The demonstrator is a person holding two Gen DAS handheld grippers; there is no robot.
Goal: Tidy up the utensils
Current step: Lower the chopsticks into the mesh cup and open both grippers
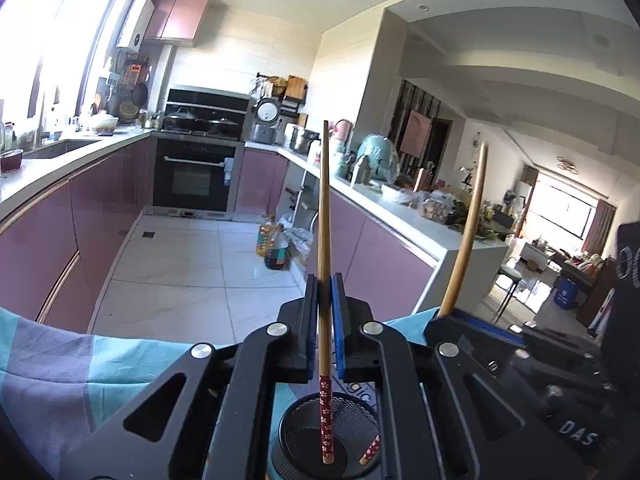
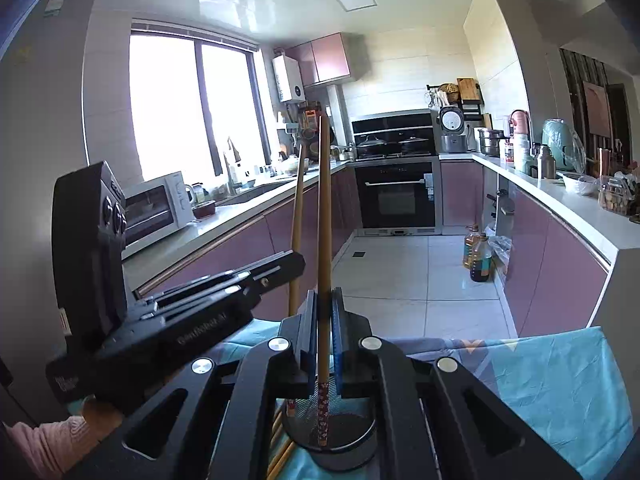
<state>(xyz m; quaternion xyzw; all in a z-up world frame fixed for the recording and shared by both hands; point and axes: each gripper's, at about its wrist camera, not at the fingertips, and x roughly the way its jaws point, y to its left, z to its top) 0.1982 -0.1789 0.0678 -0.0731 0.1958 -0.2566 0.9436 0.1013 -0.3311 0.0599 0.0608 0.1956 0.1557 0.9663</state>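
My left gripper [image 1: 325,280] is shut on a wooden chopstick [image 1: 325,208] held upright. Its red flowered end hangs down in the mouth of a black mesh cup [image 1: 304,436]; whether it touches the bottom I cannot tell. My right gripper [image 2: 325,296] is shut on a second chopstick [image 2: 324,220], also upright, with its patterned end down in the same mesh cup [image 2: 348,432]. The two grippers are side by side: the right gripper [image 1: 452,316] shows at the right of the left wrist view, and the left gripper [image 2: 290,266] at the left of the right wrist view.
A teal and purple tablecloth [image 2: 560,380] covers the table under the cup. More chopsticks [image 2: 280,450] lie on it left of the cup. A pink sleeve [image 2: 44,444] shows low left. Beyond are kitchen counters, an oven [image 1: 192,176] and oil bottles [image 1: 276,248] on the floor.
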